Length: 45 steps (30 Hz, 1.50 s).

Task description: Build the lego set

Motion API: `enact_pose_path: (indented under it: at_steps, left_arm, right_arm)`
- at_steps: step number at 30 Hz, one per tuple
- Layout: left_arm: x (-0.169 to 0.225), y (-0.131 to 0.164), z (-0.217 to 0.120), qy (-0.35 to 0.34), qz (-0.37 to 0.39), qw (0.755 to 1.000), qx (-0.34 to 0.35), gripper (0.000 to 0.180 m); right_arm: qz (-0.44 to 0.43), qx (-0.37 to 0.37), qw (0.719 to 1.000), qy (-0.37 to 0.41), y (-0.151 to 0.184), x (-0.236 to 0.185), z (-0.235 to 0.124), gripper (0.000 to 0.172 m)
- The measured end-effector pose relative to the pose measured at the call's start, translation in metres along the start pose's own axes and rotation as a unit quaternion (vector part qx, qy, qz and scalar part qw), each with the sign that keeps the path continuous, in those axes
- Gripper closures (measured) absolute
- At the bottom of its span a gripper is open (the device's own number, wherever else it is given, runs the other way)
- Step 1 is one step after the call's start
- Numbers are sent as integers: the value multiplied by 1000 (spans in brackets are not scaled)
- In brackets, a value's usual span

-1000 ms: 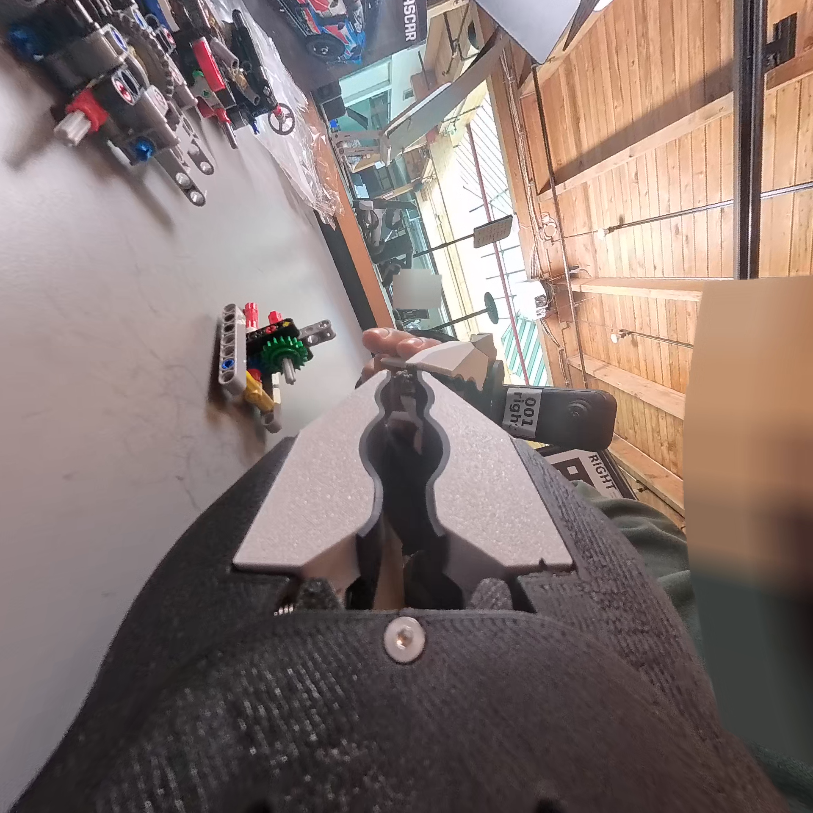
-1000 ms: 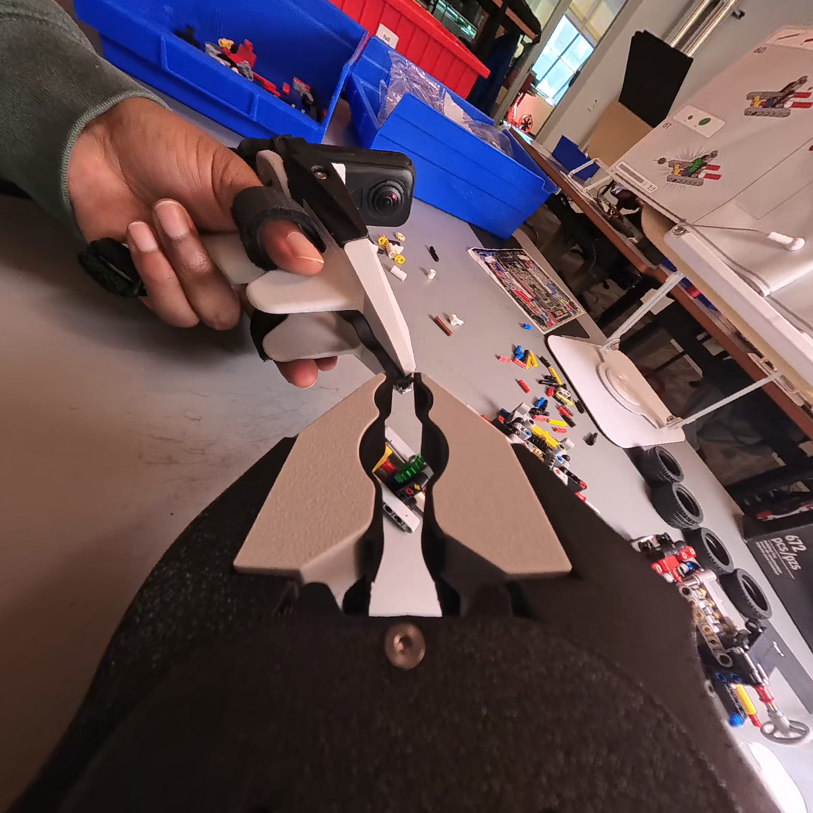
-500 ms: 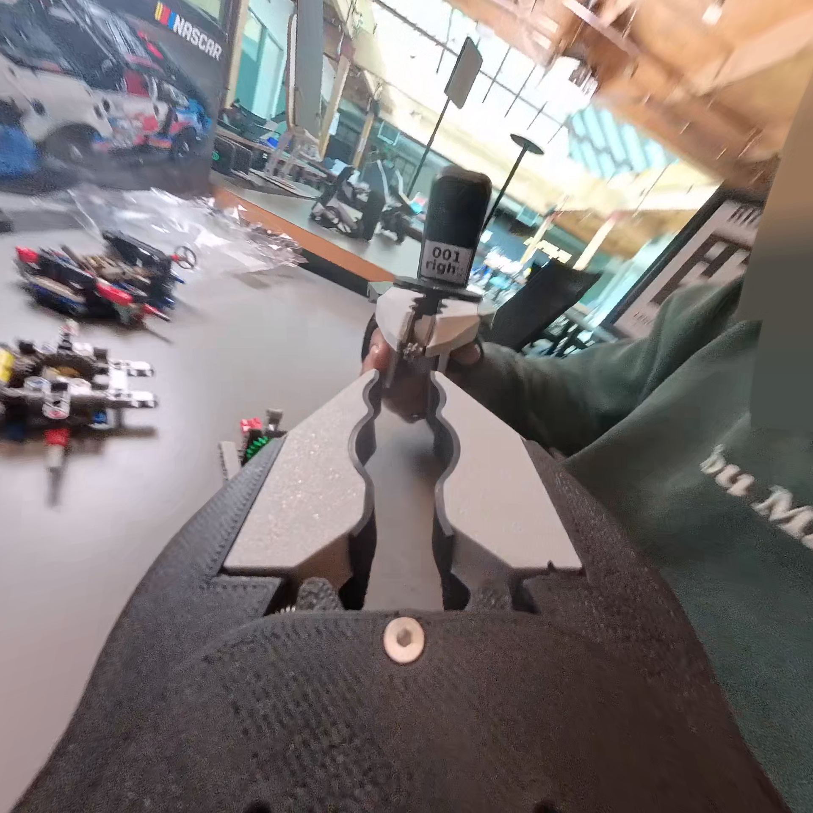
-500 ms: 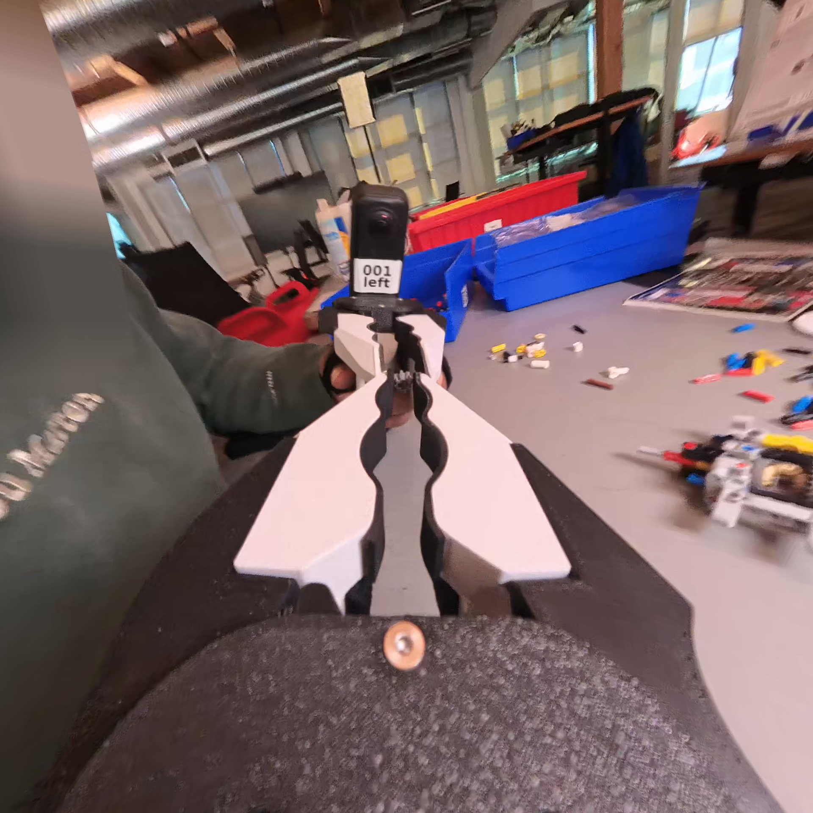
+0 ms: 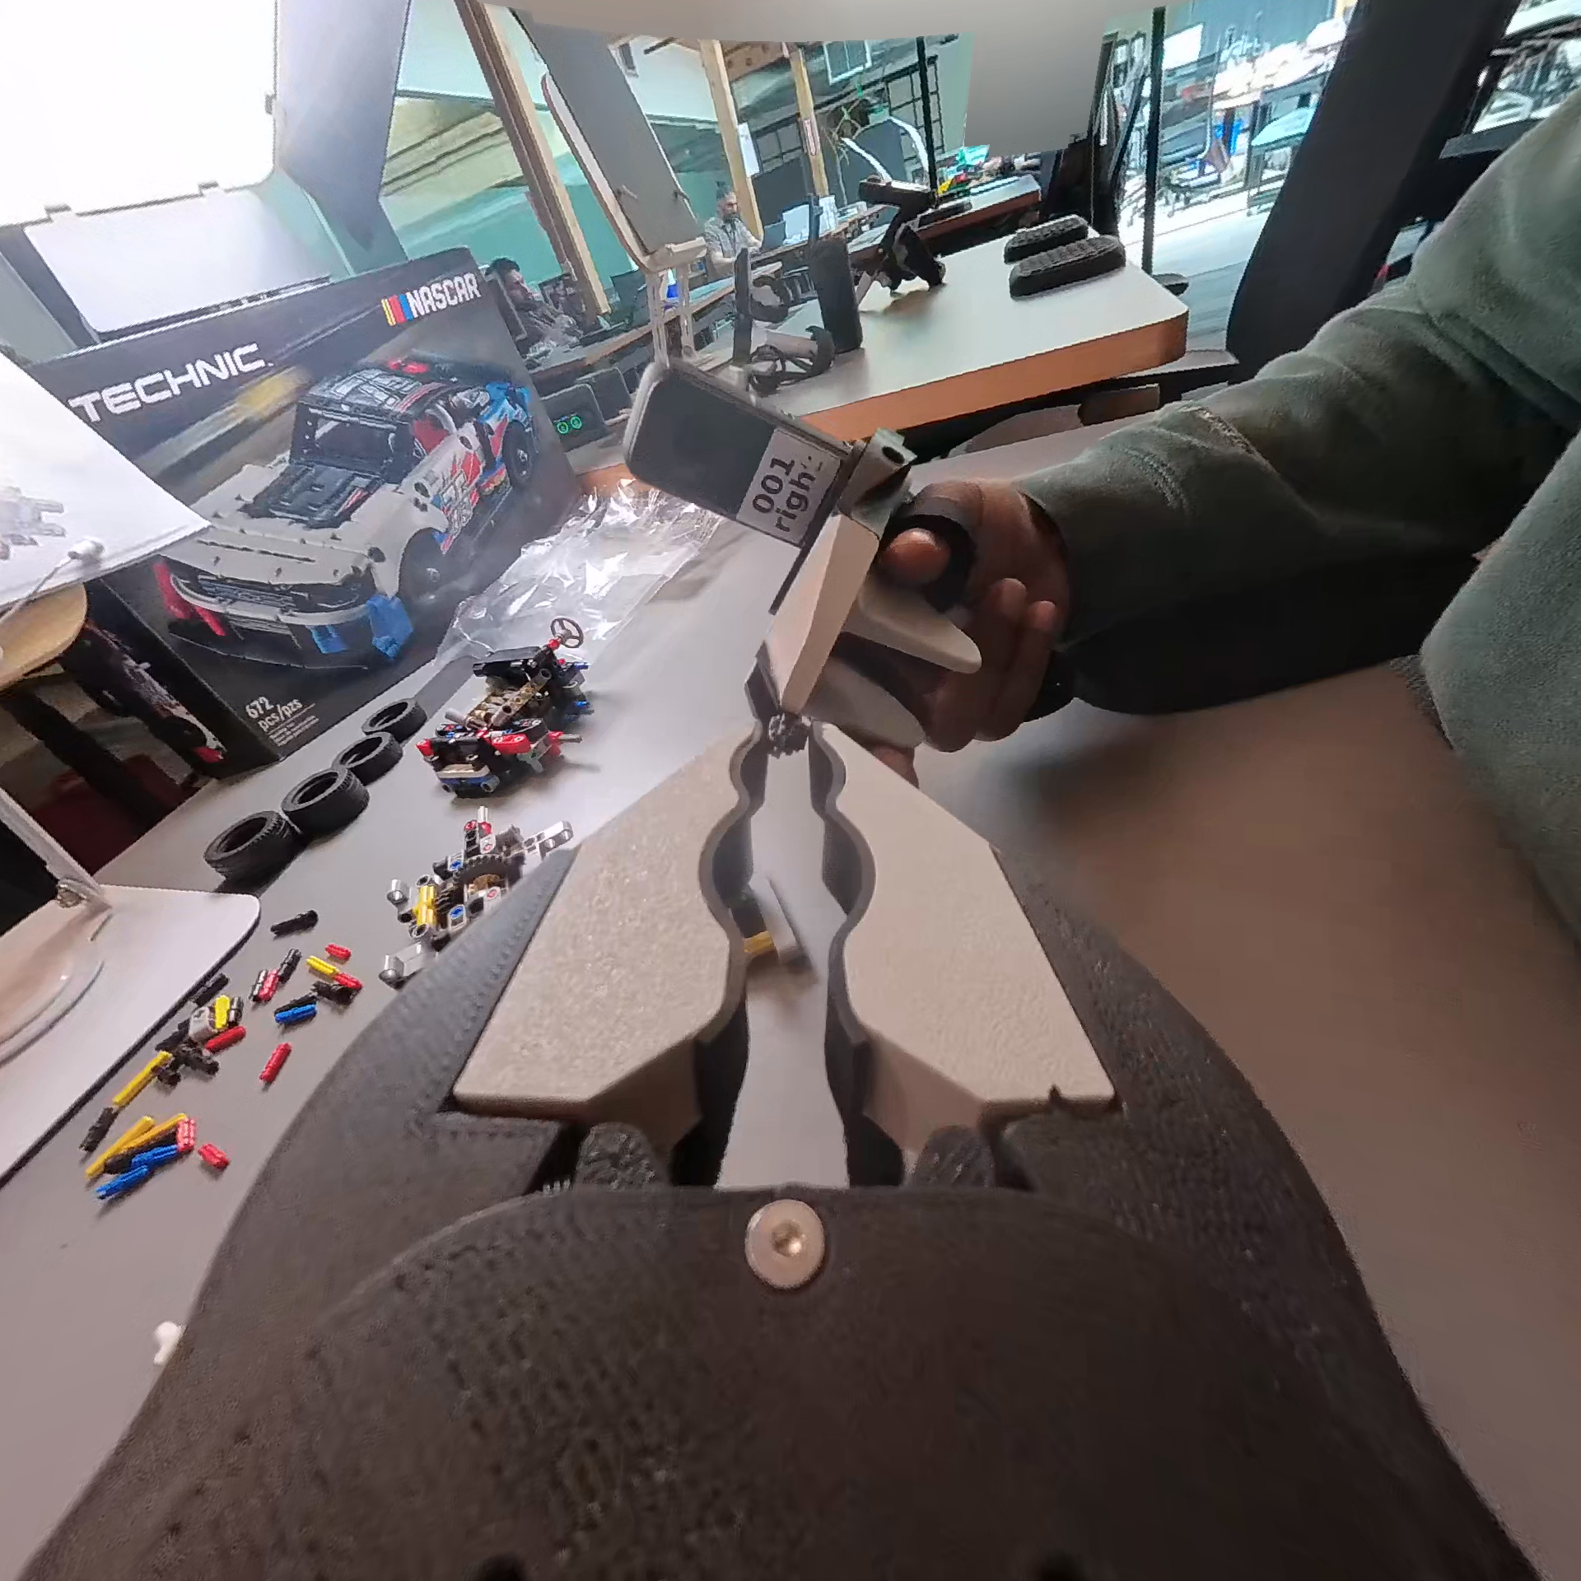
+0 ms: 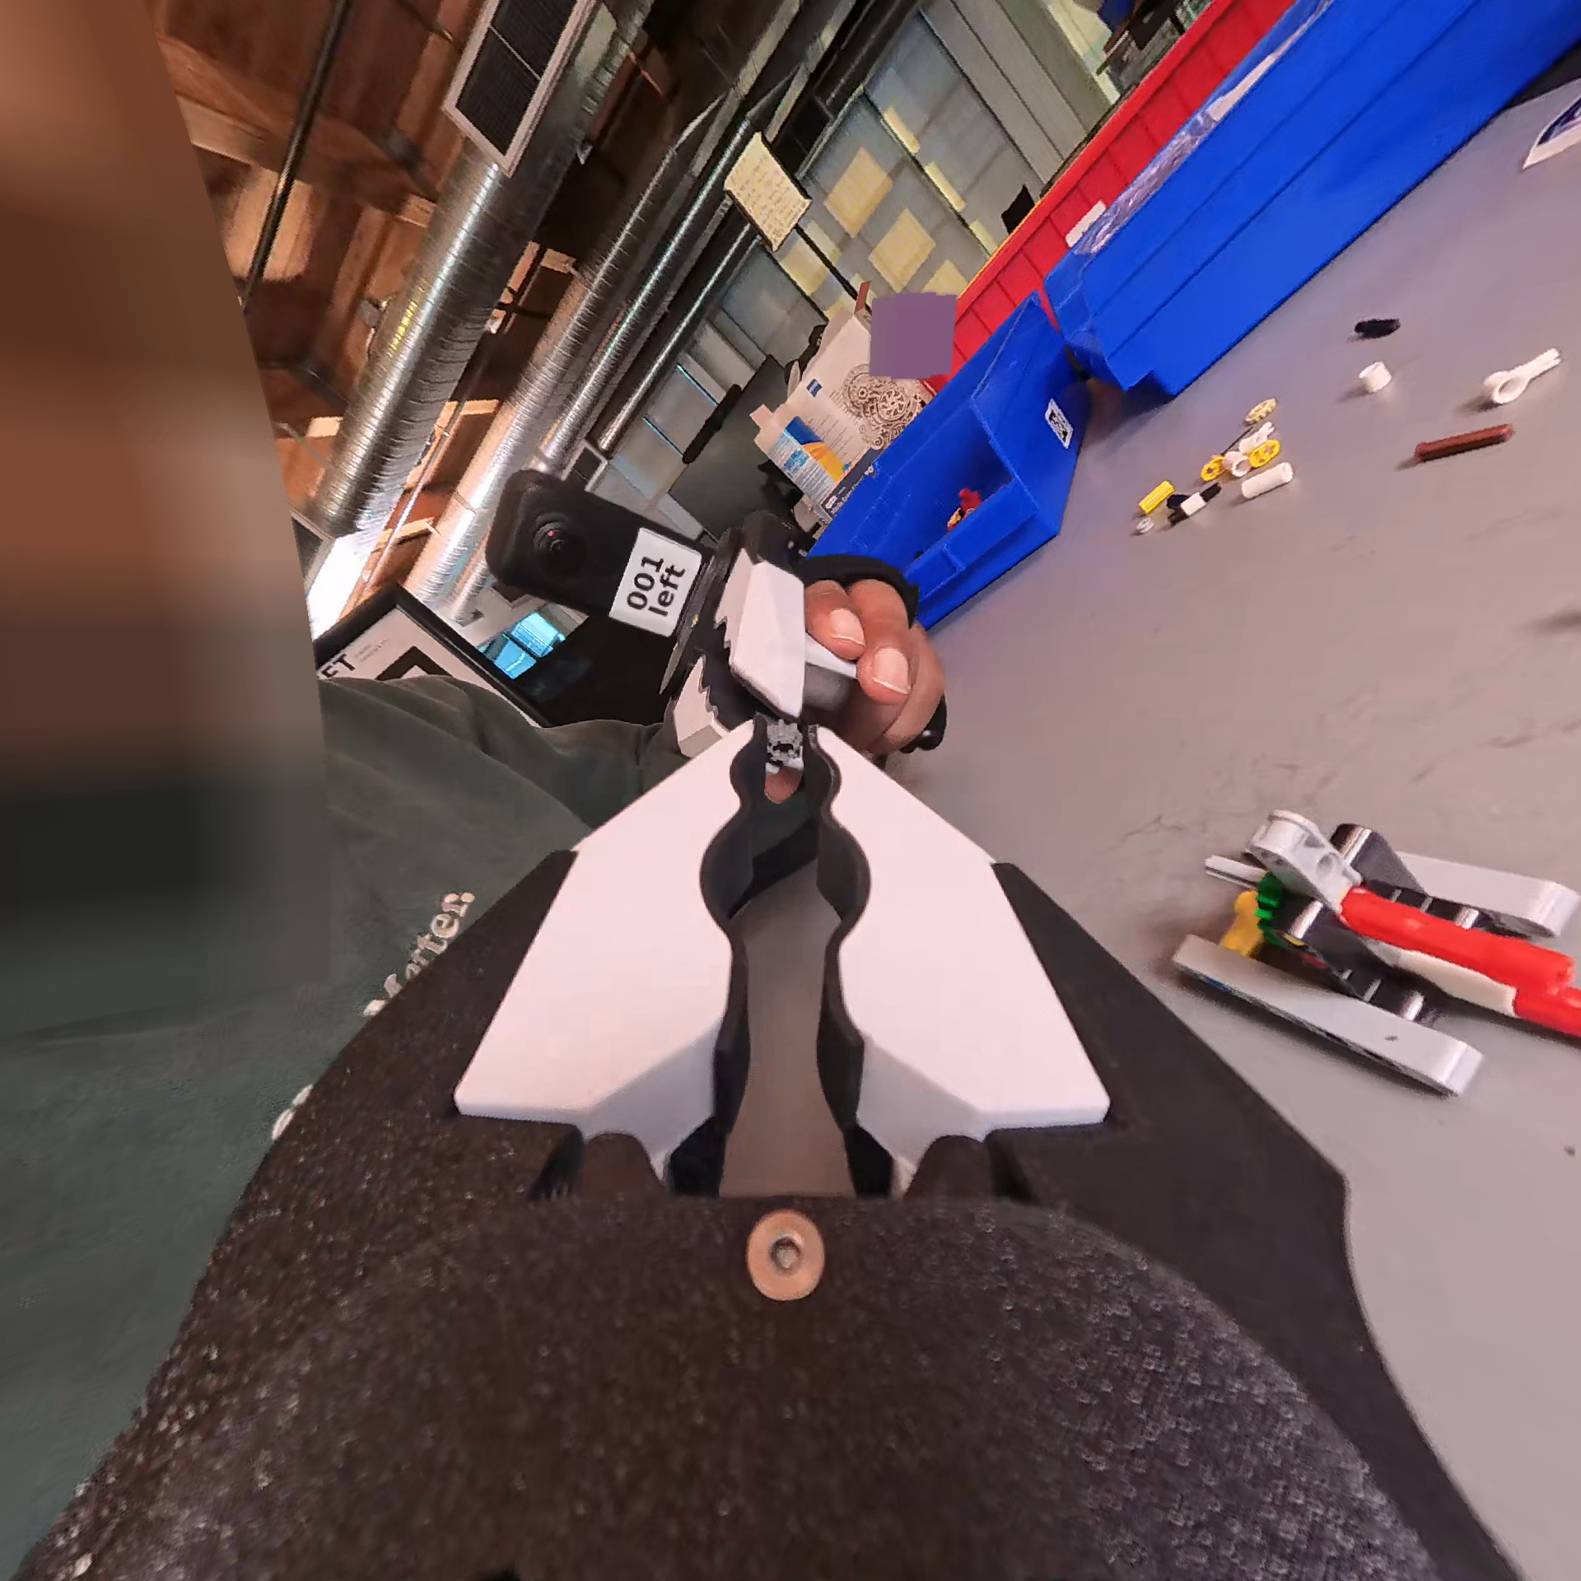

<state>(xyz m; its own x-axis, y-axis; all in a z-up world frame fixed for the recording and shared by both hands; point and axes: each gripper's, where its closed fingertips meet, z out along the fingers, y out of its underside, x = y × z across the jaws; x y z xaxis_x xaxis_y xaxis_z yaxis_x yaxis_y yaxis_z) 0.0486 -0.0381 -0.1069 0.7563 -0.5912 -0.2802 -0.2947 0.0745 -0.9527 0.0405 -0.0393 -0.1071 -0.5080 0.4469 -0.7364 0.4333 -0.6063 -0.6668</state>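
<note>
both views swung since earlier; left tongs [image 5: 785, 737] and right tongs [image 6: 784, 753] each clenched one small gear [image 5: 784, 734], tip-to-tip at twelve o'clock, seemingly to steady it above the bench [image 5: 650, 684].

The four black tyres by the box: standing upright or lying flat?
Lying flat: the tyres rest on their sidewalls in a row on the grey table, holes facing up.

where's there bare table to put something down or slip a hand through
Bare table lies between the chassis build and the right hand. Another open stretch runs between the blue bins and the red-and-grey beam assembly. Crowded: loose pins by the white stand base, the tyres, and small white and yellow parts.
</note>
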Motion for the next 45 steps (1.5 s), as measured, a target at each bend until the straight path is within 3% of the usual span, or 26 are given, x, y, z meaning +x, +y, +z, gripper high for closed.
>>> enact_pose_path:
  at_steps: [7, 15, 19, 22, 24, 26, 29, 31, 34, 37, 45]
  left_arm:
    - [2, 5, 1, -11, 54, 998, -19, 171]
    - [6, 5, 1, -3, 58, 998, -19, 173]
    - [-2, -5, -1, 16, -75, 996, 36, 173]
    - [-14, -19, -11, 63, -240, 962, 112, 174]
    - [-23, -22, -16, 92, -331, 927, 148, 174]
    - [-29, -19, -18, 110, -383, 903, 163, 174]
    - [-33, -5, -13, 99, -402, 901, 134, 173]
    - [-33, 8, -9, 81, -384, 915, 94, 173]
    - [-32, 32, -3, 50, -336, 941, 13, 173]
    - [-31, 57, 1, 23, -290, 954, -67, 173]
    - [-25, 88, 8, 11, -292, 944, -154, 173]
  right_arm:
    - [40, -11, 999, -6, 5, 3, 1, 166]
    - [46, -17, 999, -7, 7, 1, 1, 166]
    - [-16, 39, 999, -19, -16, -11, -5, 157]
    - [-135, 54, 989, 38, -34, -11, -21, 149]
    - [-245, 21, 962, 117, -37, 2, -33, 148]
    - [-345, -48, 919, 186, -31, 21, -46, 148]
    - [-429, -180, 847, 256, -14, 65, -68, 148]
    - [-438, -246, 823, 264, -4, 87, -76, 147]
    - [-436, -284, 823, 231, 2, 97, -70, 146]
    - [-443, -329, 804, 221, 2, 111, -69, 146]
    - [-431, -362, 807, 181, 12, 121, -67, 160]
